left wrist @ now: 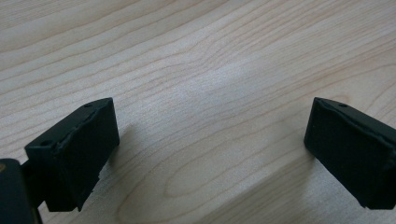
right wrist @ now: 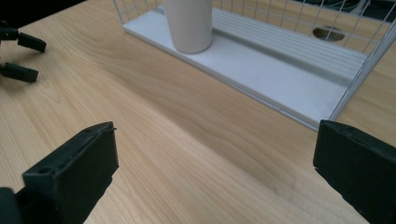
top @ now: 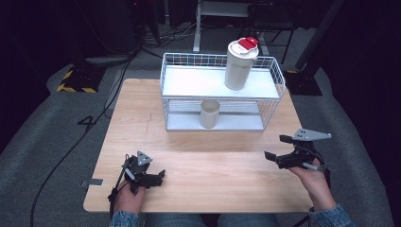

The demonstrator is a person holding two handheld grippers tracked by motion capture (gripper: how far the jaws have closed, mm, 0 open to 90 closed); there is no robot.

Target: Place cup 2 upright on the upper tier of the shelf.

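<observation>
A white wire rack (top: 172, 78) with two shelves stands at the back of the wooden table (top: 213, 182). On its top shelf stands a tall white tumbler (top: 239, 68) with a red lid. A short cream cup (top: 209, 114) stands upright on the lower shelf (right wrist: 280, 77), and the same cup (right wrist: 189, 23) is ahead in the right gripper view. My left gripper (top: 160, 177) rests low at the table's near left, open, with bare wood between its jaws (left wrist: 212, 121). My right gripper (top: 275, 147) hovers at the near right, open and empty (right wrist: 217, 144), facing the rack.
Grey floor surrounds the table, with cables running along the left (top: 71, 146). Dark stands and equipment legs sit behind the rack. In the right gripper view the left gripper (right wrist: 18, 58) shows far off at the upper left. Bare wood lies between both grippers and the rack.
</observation>
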